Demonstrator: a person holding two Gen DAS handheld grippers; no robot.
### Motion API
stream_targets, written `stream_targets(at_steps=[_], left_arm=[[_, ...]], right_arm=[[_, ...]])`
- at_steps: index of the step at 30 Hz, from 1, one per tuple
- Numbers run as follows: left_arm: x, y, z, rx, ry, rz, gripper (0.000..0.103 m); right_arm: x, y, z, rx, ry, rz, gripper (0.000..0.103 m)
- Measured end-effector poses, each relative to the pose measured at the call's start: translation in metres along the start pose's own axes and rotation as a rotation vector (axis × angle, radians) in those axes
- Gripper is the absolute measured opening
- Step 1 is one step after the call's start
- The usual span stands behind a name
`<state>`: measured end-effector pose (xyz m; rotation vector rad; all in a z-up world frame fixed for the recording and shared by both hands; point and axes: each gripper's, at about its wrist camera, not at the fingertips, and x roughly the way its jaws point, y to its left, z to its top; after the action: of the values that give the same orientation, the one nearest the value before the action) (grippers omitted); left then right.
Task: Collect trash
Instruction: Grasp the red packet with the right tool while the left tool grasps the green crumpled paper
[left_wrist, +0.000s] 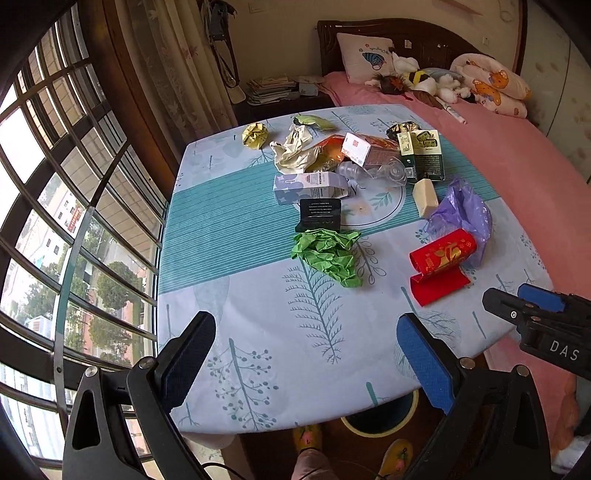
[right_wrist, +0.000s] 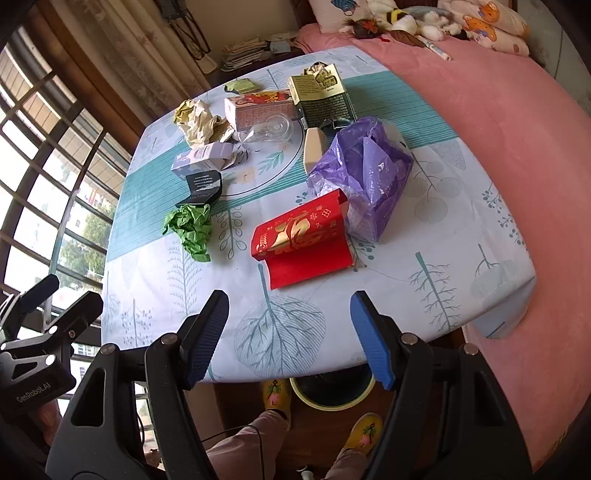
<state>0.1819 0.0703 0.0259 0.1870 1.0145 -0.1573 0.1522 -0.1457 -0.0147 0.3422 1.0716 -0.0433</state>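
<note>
Claws: left claw (left_wrist: 306, 354) and right claw (right_wrist: 288, 336) both released, empty, above near table (right_wrist: 461, 280) edge. Trash beyond red envelope (right_wrist: 303, 236); bin (right_wrist: 332, 402) below. Risk: purple bag (right_wrist: 365, 170) slipping mid-carry, spilling.

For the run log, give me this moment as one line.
left gripper open, empty | right gripper open, empty | crumpled red paper envelope nearest | round yellow-rimmed bin under table
</note>
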Motion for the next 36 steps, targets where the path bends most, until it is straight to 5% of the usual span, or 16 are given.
stream_targets(at_steps=[9,17,36], left_arm=[[0.074,0.028,0.059,0.046,0.089,-0.129,0.100],[0.121,0.024,0.083,0.061,0.136,-0.203,0.100],[0.164,0.021,0.087,0.023,0.232,-0.280,0.098]], right_arm=[[0.062,0.007,0.044,0.261,0.019,-0.068,0.067],[0.103,0.000,0.048,0.397,0.030,-0.108,0.063],[0.108,0.005,0.034,0.397,0.000,-0.060,0.009]])
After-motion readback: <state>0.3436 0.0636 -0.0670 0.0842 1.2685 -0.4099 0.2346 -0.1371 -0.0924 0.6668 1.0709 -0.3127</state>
